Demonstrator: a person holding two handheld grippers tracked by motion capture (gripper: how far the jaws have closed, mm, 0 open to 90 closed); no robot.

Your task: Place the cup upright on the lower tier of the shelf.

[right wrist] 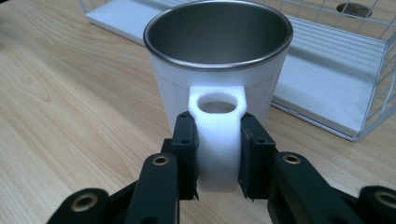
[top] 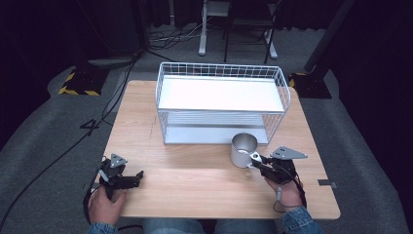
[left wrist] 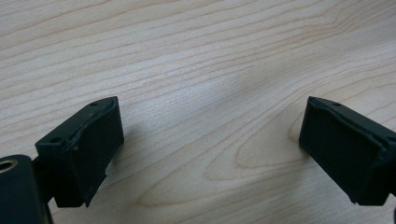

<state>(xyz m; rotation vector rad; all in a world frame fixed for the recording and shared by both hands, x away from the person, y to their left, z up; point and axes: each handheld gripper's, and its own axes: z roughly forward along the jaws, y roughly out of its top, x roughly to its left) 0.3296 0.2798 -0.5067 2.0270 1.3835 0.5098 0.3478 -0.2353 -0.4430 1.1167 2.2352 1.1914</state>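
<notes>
A white mug (top: 243, 150) with a steel inside stands upright on the wooden table (top: 195, 180), just in front of the wire rack. My right gripper (top: 256, 159) is shut on the mug's white handle (right wrist: 217, 140), and both black pads press its sides in the right gripper view, where the mug (right wrist: 217, 60) is close and upright. My left gripper (top: 138, 176) lies low at the table's front left, held by a hand. In the left gripper view its jaws stand wide apart over bare wood, and the left gripper (left wrist: 210, 144) is open with nothing between them.
A white wire rack (top: 221, 102) with two shelves stands at the back middle of the table; its lower shelf (right wrist: 322, 70) lies right behind the mug. A chair and desk legs stand on the floor beyond the table, with cables at the left.
</notes>
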